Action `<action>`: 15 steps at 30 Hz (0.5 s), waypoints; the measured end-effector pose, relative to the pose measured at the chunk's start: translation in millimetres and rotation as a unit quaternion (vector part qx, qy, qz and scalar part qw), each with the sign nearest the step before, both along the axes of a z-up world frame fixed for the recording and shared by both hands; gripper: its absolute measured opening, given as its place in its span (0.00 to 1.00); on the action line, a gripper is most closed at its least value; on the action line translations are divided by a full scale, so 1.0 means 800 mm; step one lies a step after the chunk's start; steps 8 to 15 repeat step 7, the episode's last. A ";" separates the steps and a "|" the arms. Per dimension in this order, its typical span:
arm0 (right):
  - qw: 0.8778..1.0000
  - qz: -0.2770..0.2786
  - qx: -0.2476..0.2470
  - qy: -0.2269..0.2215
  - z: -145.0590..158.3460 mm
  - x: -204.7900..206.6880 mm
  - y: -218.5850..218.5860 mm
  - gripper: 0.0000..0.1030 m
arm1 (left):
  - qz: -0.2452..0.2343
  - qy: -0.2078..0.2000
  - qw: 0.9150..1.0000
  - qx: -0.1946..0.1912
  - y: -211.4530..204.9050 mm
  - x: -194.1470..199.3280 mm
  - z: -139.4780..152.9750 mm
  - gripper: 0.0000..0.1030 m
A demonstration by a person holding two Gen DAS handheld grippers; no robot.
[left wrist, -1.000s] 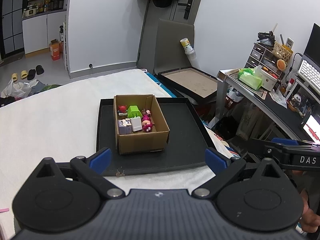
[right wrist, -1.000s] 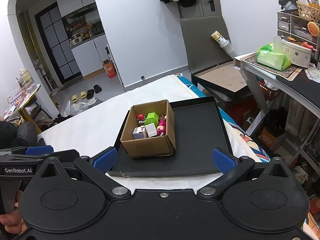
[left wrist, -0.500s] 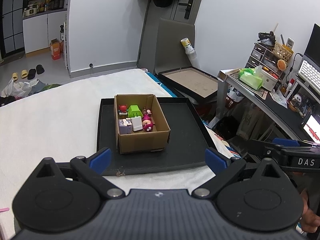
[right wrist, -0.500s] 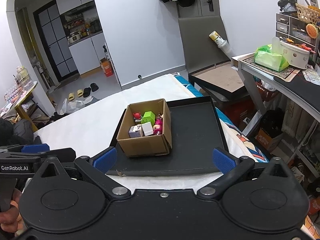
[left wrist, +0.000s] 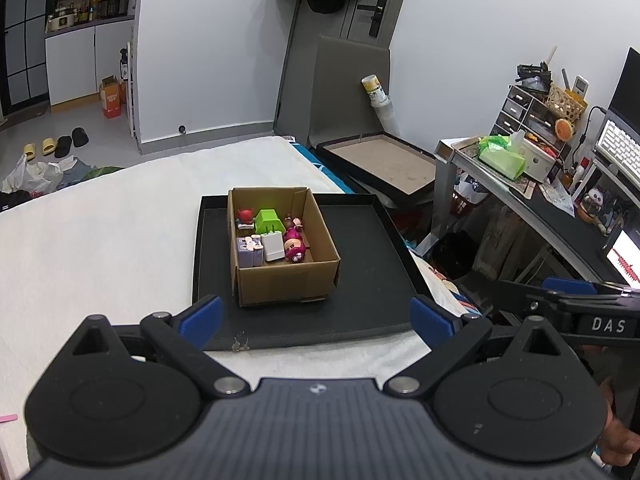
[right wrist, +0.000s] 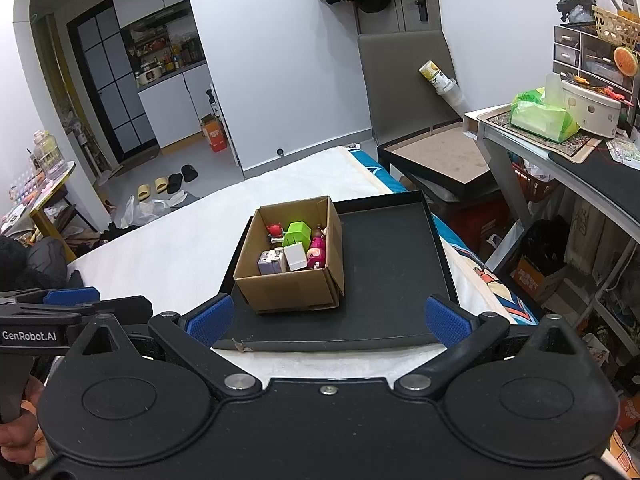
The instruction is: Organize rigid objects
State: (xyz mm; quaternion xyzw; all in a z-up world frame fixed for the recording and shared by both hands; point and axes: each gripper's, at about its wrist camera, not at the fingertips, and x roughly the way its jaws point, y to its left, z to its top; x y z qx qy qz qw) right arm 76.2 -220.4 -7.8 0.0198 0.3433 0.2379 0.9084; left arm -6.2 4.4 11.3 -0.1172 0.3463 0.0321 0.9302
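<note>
A brown cardboard box (left wrist: 280,276) (right wrist: 292,292) stands on a black tray (left wrist: 368,280) (right wrist: 392,280) on a white bed. Inside it lie several small toys: a green block (left wrist: 267,219) (right wrist: 298,233), a white cube (left wrist: 273,246) (right wrist: 295,255), a purple block (left wrist: 248,252) (right wrist: 270,262), a pink figure (left wrist: 294,246) (right wrist: 317,251) and a small red figure (left wrist: 245,216) (right wrist: 274,231). My left gripper (left wrist: 316,318) is open and empty, in front of the tray's near edge. My right gripper (right wrist: 328,318) is open and empty, also short of the tray.
The white bed (left wrist: 100,248) (right wrist: 168,256) stretches to the left. A second tray (left wrist: 380,160) leans on the floor beyond the bed. A cluttered grey desk (left wrist: 520,192) (right wrist: 560,152) stands at the right. The other gripper shows at the right edge of the left wrist view (left wrist: 580,312).
Both grippers have drifted back slightly and the right one has swung a little; the box sits a touch farther off. Nothing was grasped or moved.
</note>
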 end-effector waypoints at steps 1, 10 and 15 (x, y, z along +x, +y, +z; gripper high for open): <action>1.000 0.000 0.000 0.001 -0.001 0.000 0.000 1.00 | -0.001 -0.001 1.000 0.000 0.000 0.000 0.001 0.96; 1.000 0.000 -0.003 0.003 -0.003 -0.001 0.002 1.00 | -0.007 -0.006 1.000 0.004 -0.002 -0.001 0.005 0.97; 1.000 0.000 -0.003 0.003 -0.003 -0.001 0.002 1.00 | -0.007 -0.006 1.000 0.004 -0.002 -0.001 0.005 0.97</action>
